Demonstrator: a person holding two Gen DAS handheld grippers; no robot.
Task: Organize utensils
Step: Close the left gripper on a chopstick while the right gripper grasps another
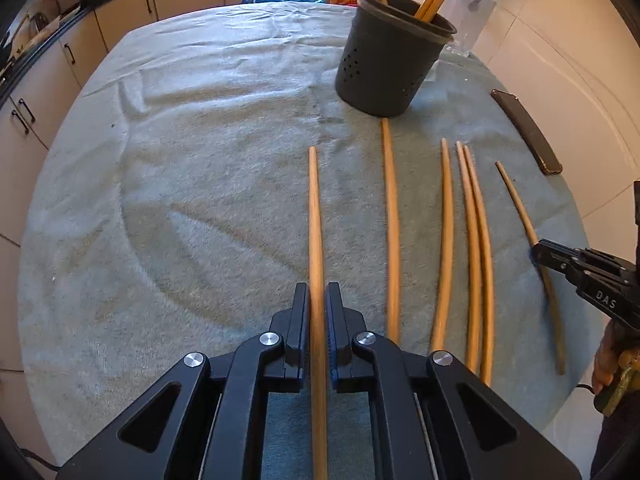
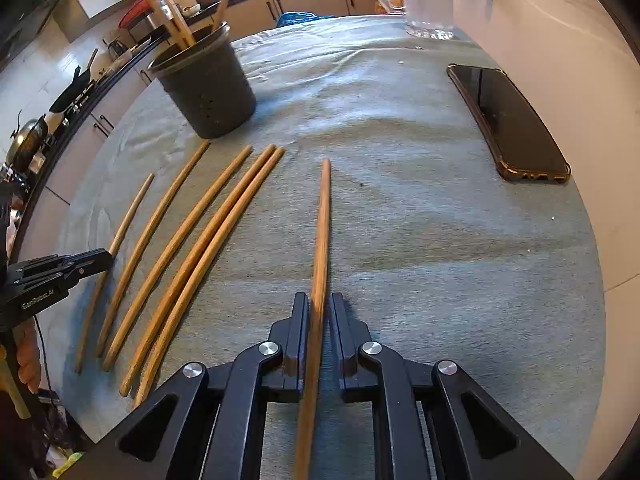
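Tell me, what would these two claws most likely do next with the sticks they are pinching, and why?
Probably lift both and carry them to the dark holder. The left gripper is closed on the leftmost chopstick, the right gripper on the rightmost one. Both sticks seem to lie on the cloth, and the holder already has chopsticks standing in it.
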